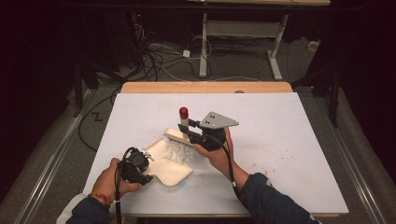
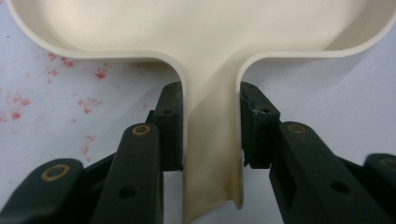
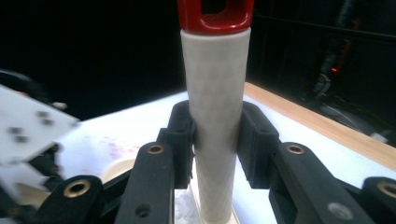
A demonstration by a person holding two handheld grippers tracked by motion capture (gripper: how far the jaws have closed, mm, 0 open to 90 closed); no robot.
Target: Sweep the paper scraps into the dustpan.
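Forearms enter from the bottom of the high view, each hand carrying a tool. Dustpan (image 1: 173, 169): cream plastic, flat on the white surface (image 1: 289, 140), judged light, stiff and somewhat slick; its narrow handle (image 2: 211, 154) is the natural place to hold it. Left tool (image 1: 148, 178): jaws closed on that handle, one pad on each side edge. Brush (image 1: 180, 140): ribbed cream grip (image 3: 215, 126) with a red cap (image 1: 184, 112), standing nearly upright, its white bristles over the pan's mouth; judged light, the shaft rigid, the bristles soft and yielding. Right tool (image 1: 184, 127): jaws closed around the grip below the cap. Faint red specks (image 2: 70, 88) mark the surface beside the pan. Beyond the far edge lie cables (image 1: 154, 58) on the floor.
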